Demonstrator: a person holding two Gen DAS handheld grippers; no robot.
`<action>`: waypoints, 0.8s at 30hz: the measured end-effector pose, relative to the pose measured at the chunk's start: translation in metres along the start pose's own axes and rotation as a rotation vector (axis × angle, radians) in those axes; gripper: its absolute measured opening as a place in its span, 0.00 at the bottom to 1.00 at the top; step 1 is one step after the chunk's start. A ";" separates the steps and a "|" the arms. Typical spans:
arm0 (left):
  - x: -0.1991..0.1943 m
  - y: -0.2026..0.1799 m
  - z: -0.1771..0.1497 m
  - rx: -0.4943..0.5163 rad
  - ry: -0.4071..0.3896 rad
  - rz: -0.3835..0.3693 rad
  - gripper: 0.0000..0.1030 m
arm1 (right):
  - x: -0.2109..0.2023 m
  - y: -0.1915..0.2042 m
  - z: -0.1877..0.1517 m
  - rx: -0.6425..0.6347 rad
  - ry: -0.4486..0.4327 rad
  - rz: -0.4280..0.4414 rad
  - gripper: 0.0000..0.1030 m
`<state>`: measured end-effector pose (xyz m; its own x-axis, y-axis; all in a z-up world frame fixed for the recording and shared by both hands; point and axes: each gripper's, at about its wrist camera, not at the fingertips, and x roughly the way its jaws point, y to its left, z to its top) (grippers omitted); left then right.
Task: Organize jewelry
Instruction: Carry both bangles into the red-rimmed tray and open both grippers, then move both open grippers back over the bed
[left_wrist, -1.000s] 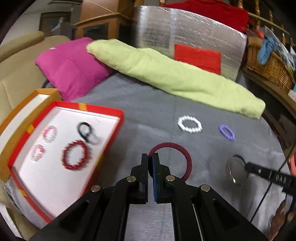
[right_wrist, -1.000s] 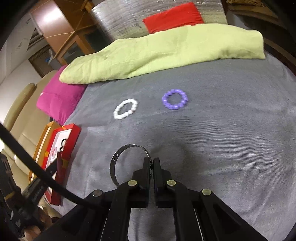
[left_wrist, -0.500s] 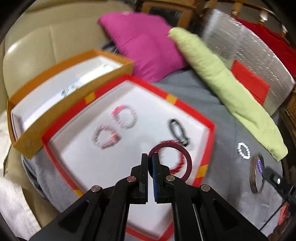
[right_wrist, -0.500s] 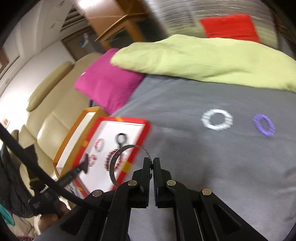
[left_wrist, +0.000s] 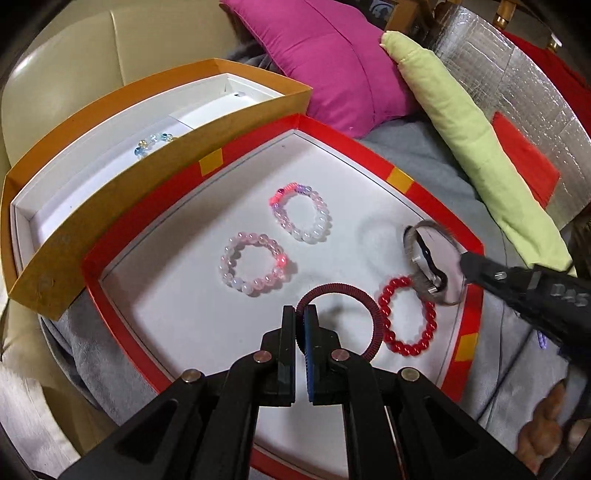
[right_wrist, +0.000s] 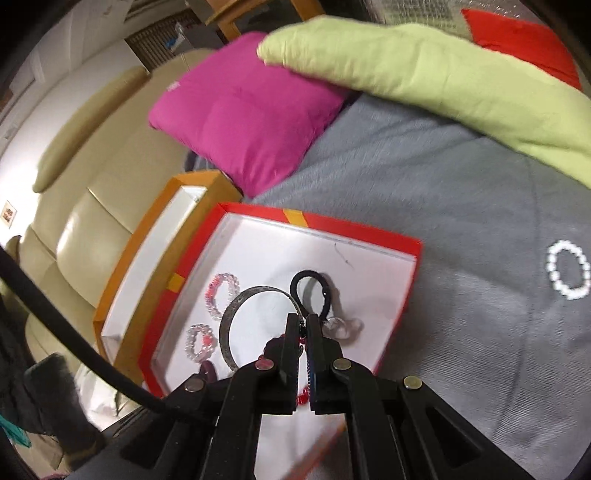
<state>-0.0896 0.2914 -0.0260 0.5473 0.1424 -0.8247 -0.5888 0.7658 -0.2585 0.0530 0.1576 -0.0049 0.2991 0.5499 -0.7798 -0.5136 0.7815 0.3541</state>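
My left gripper (left_wrist: 300, 314) is shut on a dark red coil bracelet (left_wrist: 364, 306) and holds it over the red-rimmed white tray (left_wrist: 258, 147). My right gripper (right_wrist: 303, 321) is shut on a silver glitter bangle (right_wrist: 229, 325), also over the tray (right_wrist: 354, 230); the bangle also shows in the left wrist view (left_wrist: 413, 258). In the tray lie two pale pink bead bracelets (left_wrist: 253, 264) (left_wrist: 301, 212), a red bead bracelet (left_wrist: 406, 317) and a black clasp ring (right_wrist: 310, 284). A white bead bracelet (right_wrist: 567, 267) lies on the grey cover outside.
An orange box (left_wrist: 110, 155) with a white inside stands beside the tray and holds a small pale bead piece (left_wrist: 153, 142). A magenta cushion (left_wrist: 332, 59) and a green bolster (left_wrist: 469, 136) lie behind. A beige sofa (right_wrist: 85, 206) is at the left.
Both grippers have swung left from the grey cover to above the red tray, each still carrying its bracelet. The right gripper's bangle is now inside the tray's outline.
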 end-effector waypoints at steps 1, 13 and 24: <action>0.001 0.001 0.001 -0.005 -0.001 0.001 0.04 | 0.007 0.001 0.001 -0.004 0.008 -0.010 0.04; 0.008 0.019 0.006 -0.058 0.013 0.061 0.04 | 0.034 0.011 0.008 -0.091 0.045 -0.104 0.05; -0.024 0.016 0.007 -0.080 -0.028 0.078 0.30 | -0.014 0.011 0.004 -0.100 -0.048 -0.106 0.57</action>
<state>-0.1080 0.3049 -0.0067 0.5135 0.2184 -0.8298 -0.6753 0.6995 -0.2338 0.0469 0.1600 0.0119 0.3929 0.4812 -0.7836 -0.5541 0.8040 0.2159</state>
